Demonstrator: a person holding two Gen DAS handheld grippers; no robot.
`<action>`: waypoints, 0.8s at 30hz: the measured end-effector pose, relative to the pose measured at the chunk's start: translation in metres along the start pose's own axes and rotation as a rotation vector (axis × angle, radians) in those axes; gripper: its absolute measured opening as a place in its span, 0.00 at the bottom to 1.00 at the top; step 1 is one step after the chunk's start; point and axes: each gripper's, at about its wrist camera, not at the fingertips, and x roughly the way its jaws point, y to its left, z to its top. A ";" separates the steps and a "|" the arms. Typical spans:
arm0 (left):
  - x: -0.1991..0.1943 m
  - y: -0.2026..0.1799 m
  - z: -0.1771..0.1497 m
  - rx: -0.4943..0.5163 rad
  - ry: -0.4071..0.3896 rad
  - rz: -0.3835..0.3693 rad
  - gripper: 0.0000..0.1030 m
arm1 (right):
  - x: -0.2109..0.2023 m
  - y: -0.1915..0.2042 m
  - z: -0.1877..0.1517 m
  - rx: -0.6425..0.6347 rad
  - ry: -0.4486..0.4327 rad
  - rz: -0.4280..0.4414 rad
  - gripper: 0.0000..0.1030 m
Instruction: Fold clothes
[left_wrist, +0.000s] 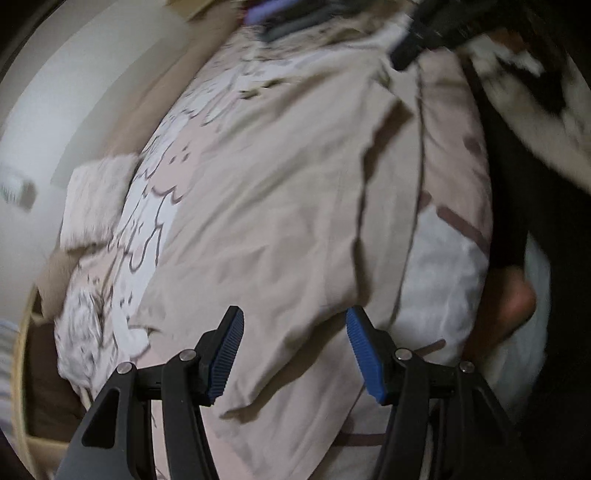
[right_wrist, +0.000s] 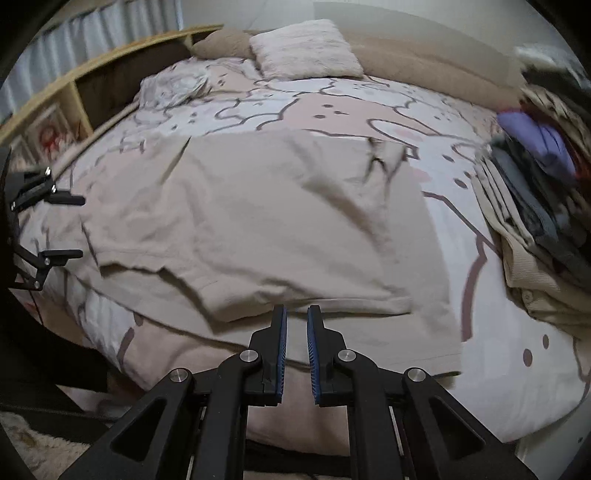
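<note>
Right wrist view looks across a bed whose cover (right_wrist: 369, 114) is soft cotton printed with pale pink and white cartoon shapes outlined in dull mauve. Spread flat over the middle of it lies the beige woven garment (right_wrist: 236, 221), creased, one edge folded back near the foot of the bed, its hem running just beyond the right gripper (right_wrist: 296, 314). That gripper's black fingers with ribbed blue pads (right_wrist: 281, 350) stand nearly together, a narrow slit between them and nothing caught there; they hang over the bed edge, apart from the cloth. At the left border the left gripper (right_wrist: 74, 227) reaches in over the garment's side, its two black fingers spread with no cloth between them.

Left wrist view, blurred, shows the same: the left gripper's blue ribbed pads (left_wrist: 225, 358) stand wide apart above the beige fabric, holding nothing.

At the head of the bed sit a fluffy white square pillow (right_wrist: 306, 50) and a tan plush cushion (right_wrist: 221, 44), with a wooden shelf headboard (right_wrist: 85, 88) to the left. Along the right edge a stack of folded clothes (right_wrist: 535, 192), grey, cream ribbed knit and a lilac piece on top, rests on the cover, well apart from the garment.
</note>
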 end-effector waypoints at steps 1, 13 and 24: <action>0.003 -0.003 -0.001 0.023 0.004 0.012 0.56 | 0.001 0.007 -0.001 -0.020 -0.001 -0.016 0.10; 0.016 -0.023 0.004 0.146 -0.016 0.078 0.56 | 0.008 0.076 -0.016 -0.381 -0.108 -0.282 0.78; 0.017 -0.007 0.005 0.034 0.003 -0.079 0.12 | 0.036 0.095 -0.018 -0.543 -0.089 -0.369 0.67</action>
